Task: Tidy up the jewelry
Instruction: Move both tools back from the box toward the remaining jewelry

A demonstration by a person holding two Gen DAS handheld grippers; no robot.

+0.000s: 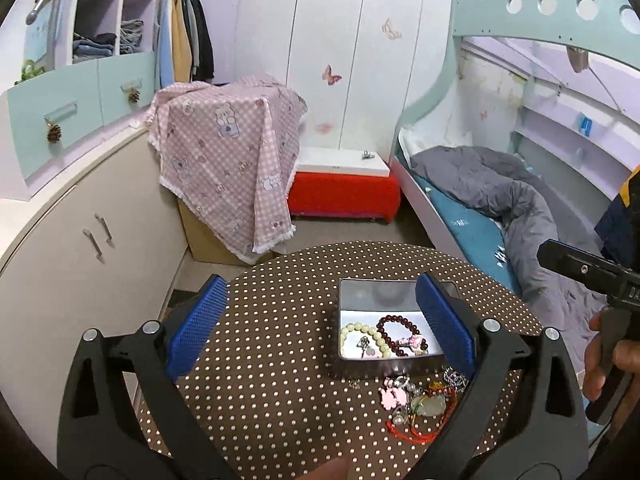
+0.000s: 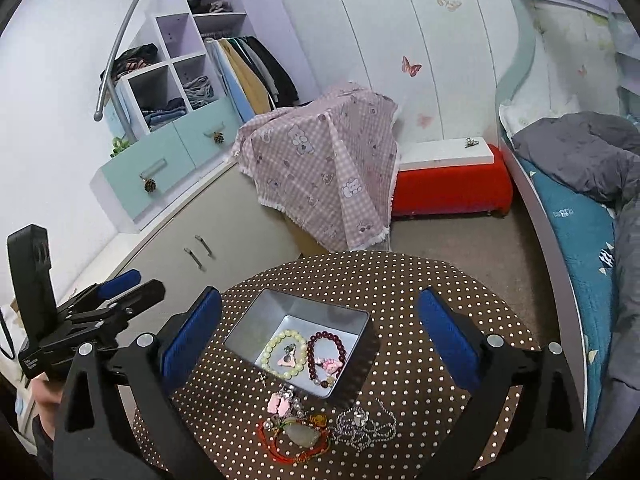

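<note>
An open metal tin (image 1: 390,298) (image 2: 256,324) sits on the brown polka-dot round table (image 1: 280,320) (image 2: 400,280). Inside lie a pale green bead bracelet (image 1: 352,330) (image 2: 276,346), a dark red bead bracelet (image 1: 390,322) (image 2: 338,342) and small pink charms (image 2: 328,364). In front of the tin lies a pile: pink charms (image 1: 390,396) (image 2: 278,402), a jade pendant on red cord (image 1: 430,406) (image 2: 302,434) and a silver chain (image 2: 364,424). My left gripper (image 1: 320,328) is open and empty above the table. My right gripper (image 2: 320,340) is open and empty above the tin.
A beige cabinet (image 1: 80,248) stands left of the table. A box under pink checked cloth (image 1: 228,152) and a red bench (image 1: 344,196) stand behind it. A bed with a grey duvet (image 1: 500,200) is on the right. The other gripper shows at each view's edge (image 1: 592,272) (image 2: 80,312).
</note>
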